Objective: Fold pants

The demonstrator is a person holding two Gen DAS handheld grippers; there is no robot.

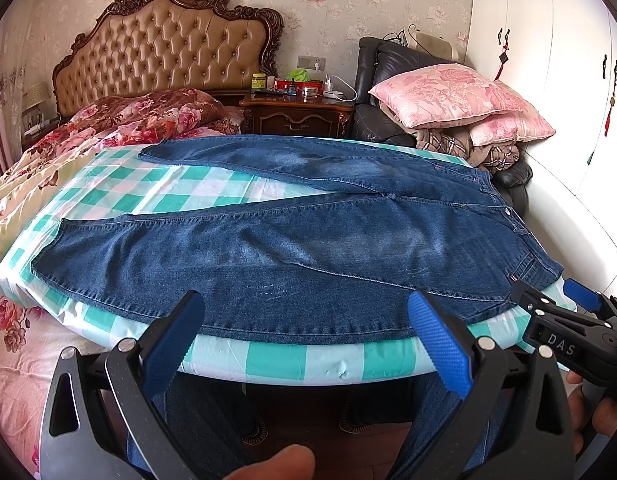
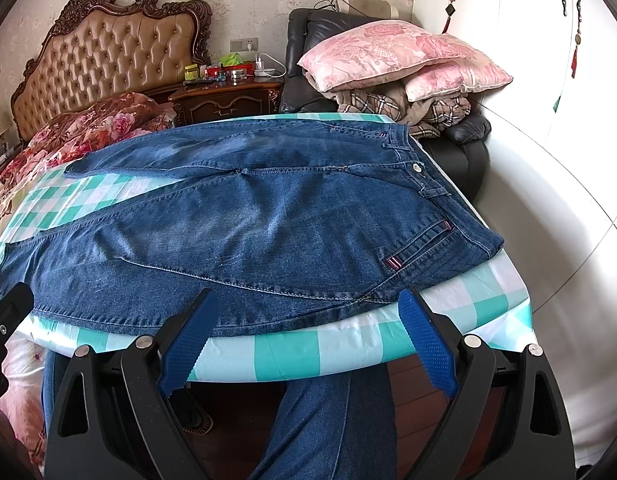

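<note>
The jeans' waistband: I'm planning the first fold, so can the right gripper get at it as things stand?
Probably yes. The right gripper is open at the table's near edge, and the waistband lies flat on the jeans, ahead to its right, nothing between.

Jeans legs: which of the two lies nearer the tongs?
The front leg, lying along the table's near edge just past both open tongs. The other leg angles away toward the bed, with checked cloth showing between them.

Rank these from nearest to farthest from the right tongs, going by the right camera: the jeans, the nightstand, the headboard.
From the right tongs:
1. Jeans, spread flat on the table just ahead.
2. Nightstand, beyond the table, centre-left.
3. Headboard, against the back wall, far left.
</note>
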